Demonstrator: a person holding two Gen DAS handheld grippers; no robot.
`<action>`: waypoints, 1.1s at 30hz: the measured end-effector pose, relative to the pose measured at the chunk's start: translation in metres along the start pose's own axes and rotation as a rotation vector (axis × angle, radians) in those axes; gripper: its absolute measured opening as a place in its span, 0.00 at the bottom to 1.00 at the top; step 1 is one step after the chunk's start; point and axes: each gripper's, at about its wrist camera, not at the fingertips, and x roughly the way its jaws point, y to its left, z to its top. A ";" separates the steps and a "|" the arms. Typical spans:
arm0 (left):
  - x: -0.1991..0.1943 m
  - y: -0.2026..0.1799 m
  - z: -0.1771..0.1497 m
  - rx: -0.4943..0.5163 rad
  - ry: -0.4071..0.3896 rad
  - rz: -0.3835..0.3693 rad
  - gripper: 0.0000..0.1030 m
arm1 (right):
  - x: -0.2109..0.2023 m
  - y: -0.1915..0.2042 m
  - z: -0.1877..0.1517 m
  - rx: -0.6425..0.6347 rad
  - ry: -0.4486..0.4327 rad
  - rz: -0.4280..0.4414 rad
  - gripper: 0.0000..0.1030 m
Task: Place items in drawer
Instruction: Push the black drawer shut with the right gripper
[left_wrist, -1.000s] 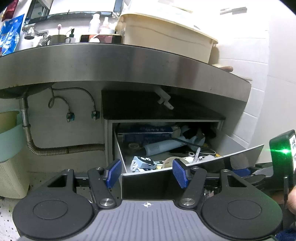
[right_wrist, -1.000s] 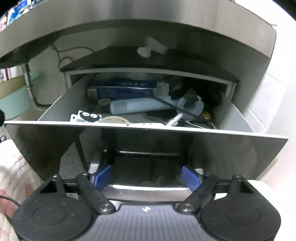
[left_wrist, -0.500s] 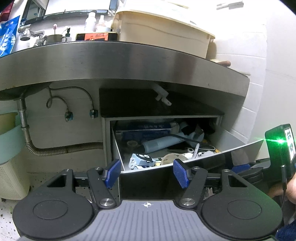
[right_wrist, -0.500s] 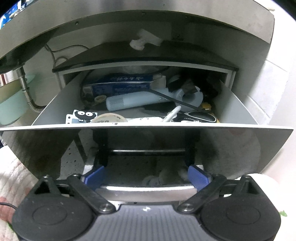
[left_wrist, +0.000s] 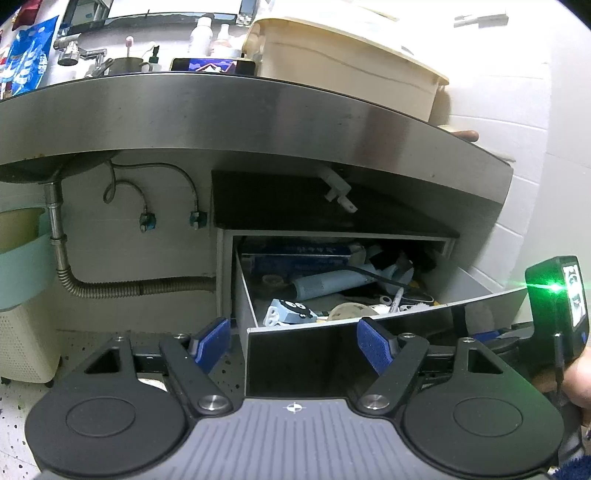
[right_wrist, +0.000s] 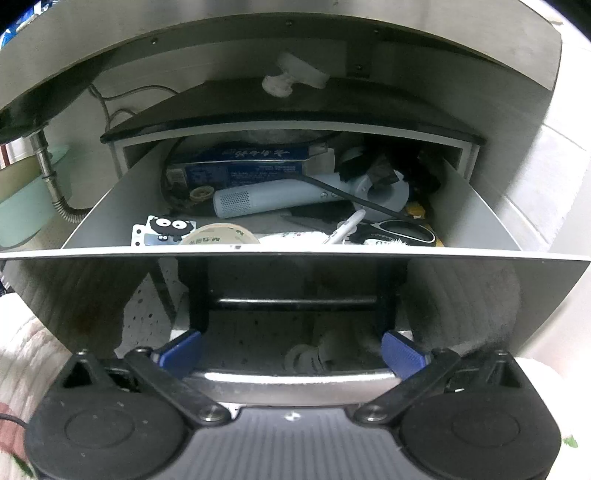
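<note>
The drawer (right_wrist: 295, 254) under the steel counter (left_wrist: 258, 110) stands pulled out, its glossy front panel (left_wrist: 369, 332) facing me. Inside lie a pale blue hair dryer (right_wrist: 273, 199), a blue box (right_wrist: 240, 166), a tape roll (right_wrist: 218, 236), scissors (right_wrist: 399, 230), a white pen (right_wrist: 345, 229) and a card with a black cartoon figure (right_wrist: 166, 229). My right gripper (right_wrist: 291, 354) is open wide, its blue pads beside the ends of the chrome handle (right_wrist: 288, 384) low on the panel. My left gripper (left_wrist: 291, 343) is open and empty, in front of the drawer's left corner.
A beige tub (left_wrist: 347, 66), a phone (left_wrist: 212, 66) and bottles sit on the counter. A corrugated drain hose (left_wrist: 129, 288) and a pale green bin (left_wrist: 22, 269) are left of the drawer. White tiled wall closes the right side. A hand (left_wrist: 576, 384) holds the right gripper's body (left_wrist: 554, 291).
The right gripper's fingers have spread wider at the handle and its view has risen, showing more of the drawer's inside. The left gripper has shifted slightly and stays open.
</note>
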 end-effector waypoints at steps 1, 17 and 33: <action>0.000 -0.001 0.000 0.004 -0.001 0.000 0.73 | 0.000 0.000 0.000 0.000 -0.001 0.000 1.00; -0.004 -0.004 -0.003 0.008 0.006 -0.012 0.73 | 0.000 0.000 -0.001 -0.002 -0.001 0.000 1.00; 0.002 -0.005 -0.001 0.011 0.023 -0.012 0.73 | 0.001 0.000 0.000 -0.003 0.003 0.001 1.00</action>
